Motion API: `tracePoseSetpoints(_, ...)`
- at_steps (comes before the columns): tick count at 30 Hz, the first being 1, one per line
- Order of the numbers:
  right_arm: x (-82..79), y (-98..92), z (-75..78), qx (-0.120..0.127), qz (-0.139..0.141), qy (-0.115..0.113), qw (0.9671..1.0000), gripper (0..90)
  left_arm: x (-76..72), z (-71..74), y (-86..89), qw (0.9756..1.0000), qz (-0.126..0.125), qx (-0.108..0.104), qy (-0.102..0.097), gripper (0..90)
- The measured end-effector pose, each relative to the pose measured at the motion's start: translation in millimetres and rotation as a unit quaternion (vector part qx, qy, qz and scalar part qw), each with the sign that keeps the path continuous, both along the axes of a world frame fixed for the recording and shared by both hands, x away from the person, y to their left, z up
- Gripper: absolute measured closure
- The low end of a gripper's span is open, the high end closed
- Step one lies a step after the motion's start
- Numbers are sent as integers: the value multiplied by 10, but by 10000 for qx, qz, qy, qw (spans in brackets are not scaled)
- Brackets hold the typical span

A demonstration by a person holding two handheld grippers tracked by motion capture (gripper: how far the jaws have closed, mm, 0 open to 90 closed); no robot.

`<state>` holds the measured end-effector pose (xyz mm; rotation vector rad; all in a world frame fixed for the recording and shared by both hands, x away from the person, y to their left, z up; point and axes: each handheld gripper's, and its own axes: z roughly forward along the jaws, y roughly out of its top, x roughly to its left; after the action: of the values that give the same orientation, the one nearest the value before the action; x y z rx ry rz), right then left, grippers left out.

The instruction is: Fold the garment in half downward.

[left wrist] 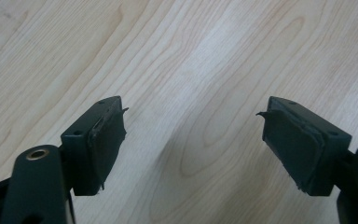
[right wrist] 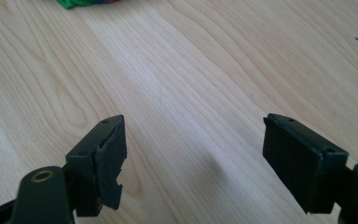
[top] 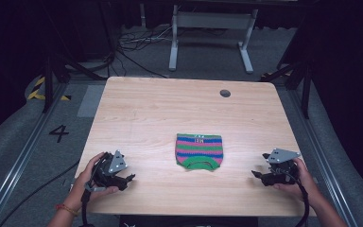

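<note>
Pale wood table (top: 146,113); a striped knit (top: 199,151) lies flat at its centre, between my left claw (top: 128,178) and right claw (top: 256,174), apart from both. Left gripper view: my jaws stand wide apart over bare wood. Right gripper view: jaws apart, the knit's green edge (right wrist: 81,3) far ahead.

Striped knit piece (top: 199,151) is the sole obstacle on the table (top: 170,109), lying flat. Bare wood on every side of it. Left gripper (top: 123,179) and right gripper (top: 260,176), jaws spread, flank it well apart.
</note>
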<state>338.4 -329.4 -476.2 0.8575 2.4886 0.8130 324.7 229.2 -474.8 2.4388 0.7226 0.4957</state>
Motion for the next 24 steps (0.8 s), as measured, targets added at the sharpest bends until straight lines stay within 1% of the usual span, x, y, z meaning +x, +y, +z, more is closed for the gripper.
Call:
tracePoseSetpoints(1,-8,-32,-7,4,-32,7,10000,218,-5,-8,38,10000,47,-47,-4,211)
tracePoseSetpoints(3,-31,-110,-25,35,-127,23,9999,212,-5,-22,102,9995,117,-269,104,209)
tracePoseSetpoints(6,-68,-222,-53,97,-259,55,9996,206,-14,-45,173,9991,193,-349,114,206)
tracePoseSetpoints(7,-80,-248,-62,127,-304,60,9994,206,-15,-53,210,9987,220,-440,154,204)
tracePoseSetpoints(11,-146,-404,-116,227,-486,94,9985,202,-15,-86,311,9973,351,-601,249,195)
tracePoseSetpoints(13,-175,-457,-145,276,-550,112,9980,197,-18,-104,346,9968,378,-644,278,191)
tracePoseSetpoints(14,-194,-485,-160,305,-556,135,9979,193,-19,-117,382,9960,411,-729,318,189)
tracePoseSetpoints(15,-224,-528,-180,376,-573,138,9976,183,-19,-126,406,9952,422,-793,380,187)
tracePoseSetpoints(17,-256,-585,-202,524,-660,147,9963,182,-25,-143,442,9946,467,-842,375,180)
tracePoseSetpoints(18,-263,-607,-210,566,-683,131,9960,180,-27,-154,469,9936,522,-919,408,179)
tracePoseSetpoints(19,-277,-641,-221,634,-738,130,9952,177,-25,-167,494,9932,554,-939,418,178)
tracePoseSetpoints(20,-277,-641,-221,634,-738,130,9952,177,-25,-167,494,9932,554,-939,418,178)
tracePoseSetpoints(21,-286,-670,-236,714,-796,128,9942,175,-29,-180,514,9927,588,-965,415,178)
tracePoseSetpoints(22,-292,-695,-250,823,-832,157,9930,175,-32,-192,528,9914,622,-1061,446,177)
tracePoseSetpoints(23,-296,-711,-262,894,-871,171,9920,174,-32,-207,548,9906,653,-1102,484,176)
tracePoseSetpoints(24,-299,-727,-276,989,-905,197,9908,172,-30,-215,558,9908,660,-1069,499,176)
